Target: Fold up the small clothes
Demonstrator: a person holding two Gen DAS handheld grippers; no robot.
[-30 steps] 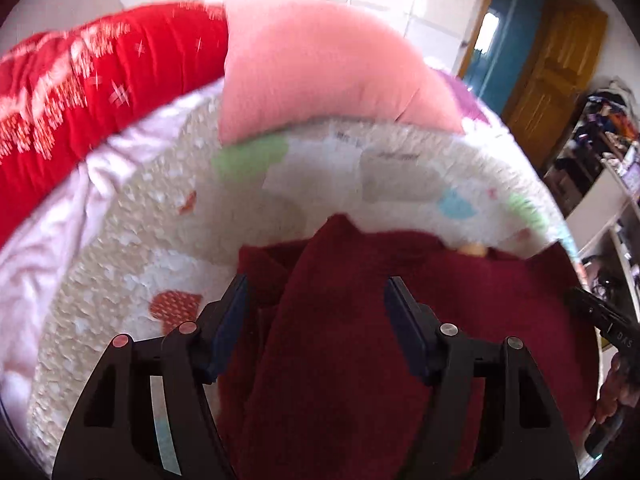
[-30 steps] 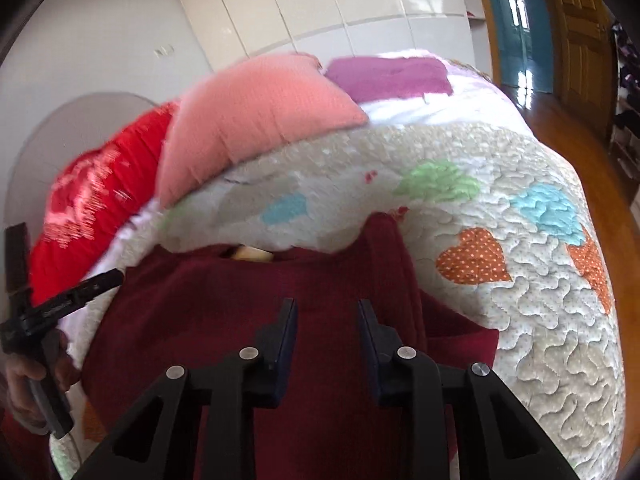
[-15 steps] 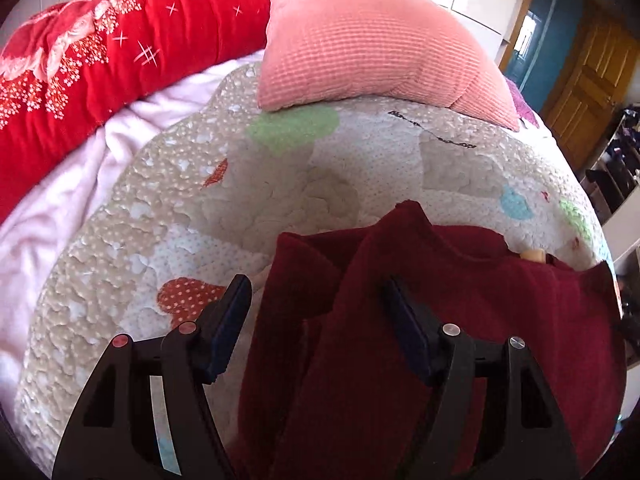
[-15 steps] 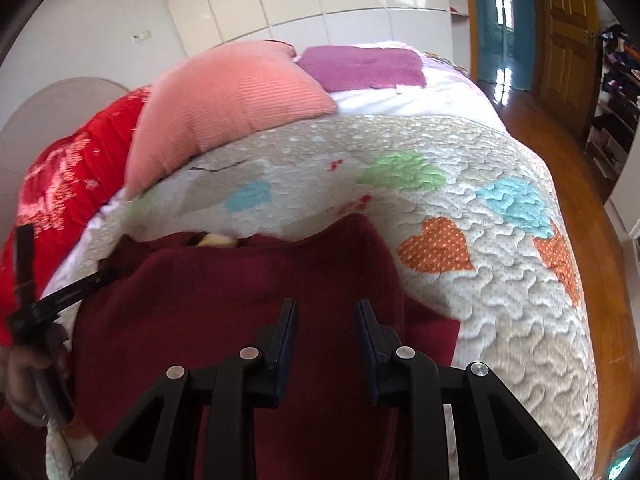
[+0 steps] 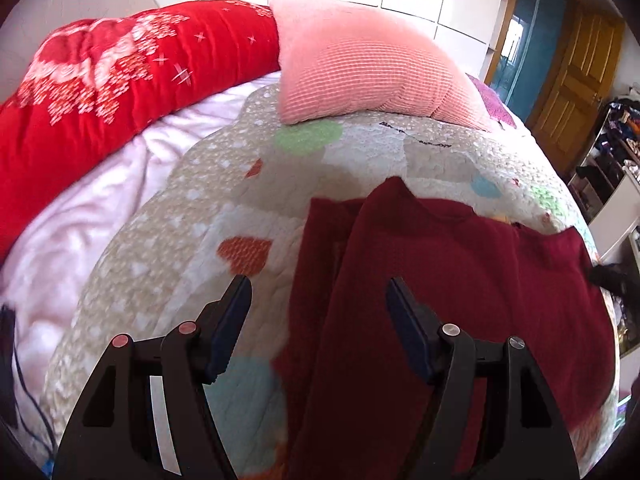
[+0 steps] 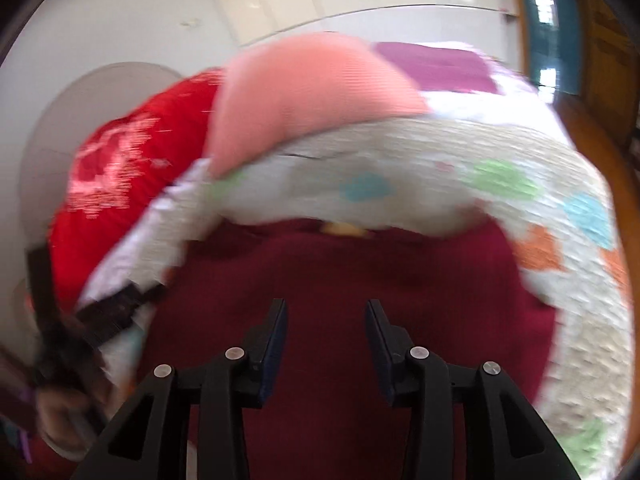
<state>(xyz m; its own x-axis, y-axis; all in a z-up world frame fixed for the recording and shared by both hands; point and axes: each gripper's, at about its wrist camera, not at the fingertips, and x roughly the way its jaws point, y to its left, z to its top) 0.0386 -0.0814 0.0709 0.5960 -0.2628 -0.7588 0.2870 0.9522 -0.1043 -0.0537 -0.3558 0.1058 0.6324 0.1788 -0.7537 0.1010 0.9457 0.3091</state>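
A dark red knit garment (image 5: 460,280) lies on the heart-patterned quilt (image 5: 192,208), its left side folded inward over the body. My left gripper (image 5: 318,296) is open and empty, hovering over the garment's folded left edge. In the blurred right wrist view the same garment (image 6: 360,272) fills the lower middle. My right gripper (image 6: 326,320) is open and empty above the garment's middle. The left gripper and the hand holding it show at the left edge of the right wrist view (image 6: 92,320).
A pink pillow (image 5: 360,68) and a red patterned duvet (image 5: 108,68) lie at the head of the bed. A purple cloth (image 6: 440,66) lies far back. A wooden door (image 5: 576,76) and a cluttered shelf (image 5: 612,140) stand to the right of the bed.
My left gripper has pulled back and left off the garment's folded sleeve. My right gripper's jaws have opened wider and it swings quickly, blurring its view.
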